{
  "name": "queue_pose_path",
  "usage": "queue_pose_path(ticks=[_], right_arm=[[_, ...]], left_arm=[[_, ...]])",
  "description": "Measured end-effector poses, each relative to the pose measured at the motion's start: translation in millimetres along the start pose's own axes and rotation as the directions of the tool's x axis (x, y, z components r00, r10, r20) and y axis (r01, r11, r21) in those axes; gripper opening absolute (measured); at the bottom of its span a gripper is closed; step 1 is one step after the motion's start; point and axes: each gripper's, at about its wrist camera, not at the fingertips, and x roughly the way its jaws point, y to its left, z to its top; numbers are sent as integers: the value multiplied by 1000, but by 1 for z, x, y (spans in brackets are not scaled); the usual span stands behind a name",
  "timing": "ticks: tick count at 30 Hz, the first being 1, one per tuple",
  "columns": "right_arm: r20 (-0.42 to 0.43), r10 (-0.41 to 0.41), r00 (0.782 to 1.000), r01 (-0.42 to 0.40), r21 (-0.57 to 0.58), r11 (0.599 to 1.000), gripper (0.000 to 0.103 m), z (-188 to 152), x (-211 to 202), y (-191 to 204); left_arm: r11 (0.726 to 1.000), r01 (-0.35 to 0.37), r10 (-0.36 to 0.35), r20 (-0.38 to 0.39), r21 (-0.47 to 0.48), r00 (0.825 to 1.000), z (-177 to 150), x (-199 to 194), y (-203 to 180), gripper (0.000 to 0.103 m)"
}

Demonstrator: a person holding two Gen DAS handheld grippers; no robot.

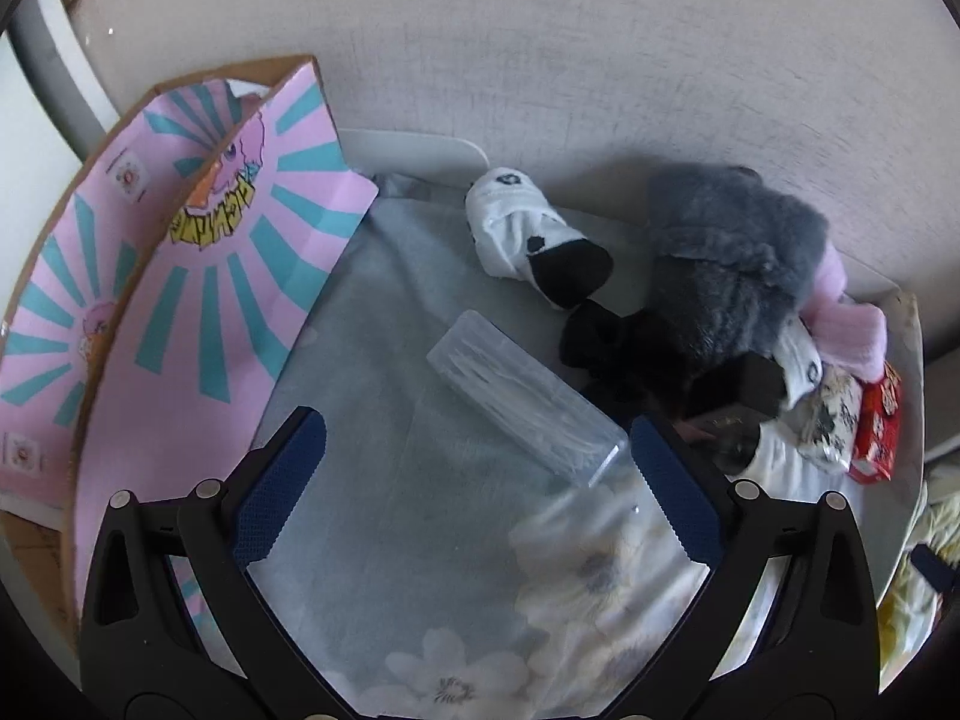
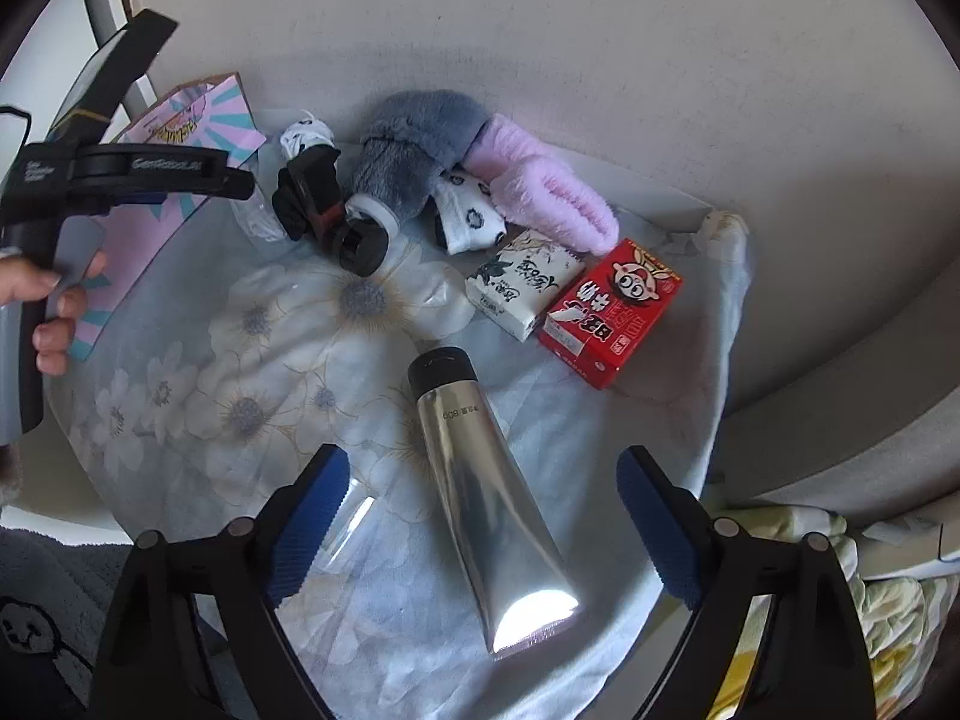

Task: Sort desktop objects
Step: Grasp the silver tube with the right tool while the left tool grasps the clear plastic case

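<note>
The silver tube (image 2: 480,492) lies between the right tool's (image 2: 483,516) apart pads and may skid off the desk's floral cloth (image 2: 240,372); the left tool (image 1: 474,480), also apart, straddles the clear case (image 1: 522,408).

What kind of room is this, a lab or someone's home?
Most likely a home, perhaps a bedroom. A small table wears a floral cloth, and on it lie everyday things: rolled socks, fluffy slippers and a silver tube against a plain wall.
</note>
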Motion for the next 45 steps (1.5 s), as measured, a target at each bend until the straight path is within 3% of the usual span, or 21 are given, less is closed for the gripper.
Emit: queue_pose_path(ticks=[4, 11, 15, 18, 21, 23, 29, 31, 45], right_arm=[[7, 17, 1000, -17, -40, 999, 88, -2, 13, 2], [-11, 15, 1000, -17, -159, 987, 75, -5, 37, 8], [-23, 29, 999, -33, -185, 982, 71, -4, 45, 5], [-28, 32, 999, -36, -200, 979, 66, -4, 50, 2], [-37, 34, 999, -41, -208, 977, 60, -3, 53, -2], [-44, 40, 998, -48, -215, 975, 58, -3, 55, -5], [-53, 54, 997, -66, -245, 967, 42, -5, 58, -14], [-52, 63, 997, -74, -243, 967, 36, -5, 58, -19], [-31, 110, 993, -113, -141, 984, 35, 0, 32, -78]], left_arm=[[998, 19, -19, 0, -66, 1000, 3, 9, 2, 102], [985, 33, -31, 12, -171, 999, 5, 8, 14, 100], [982, -13, 5, -46, -187, 999, 7, 22, 17, 98], [975, 3, -21, -76, -224, 997, 5, 31, 20, 93], [970, 22, -46, -94, -241, 995, 3, 36, 19, 79], [972, 24, -50, -108, -235, 993, 2, 39, 18, 63], [965, 72, -102, -108, -252, 989, 1, 41, 23, 38], [965, 87, -117, -108, -247, 987, 2, 39, 24, 35], [982, 133, -138, -25, -138, 990, 5, -19, 40, 23]])
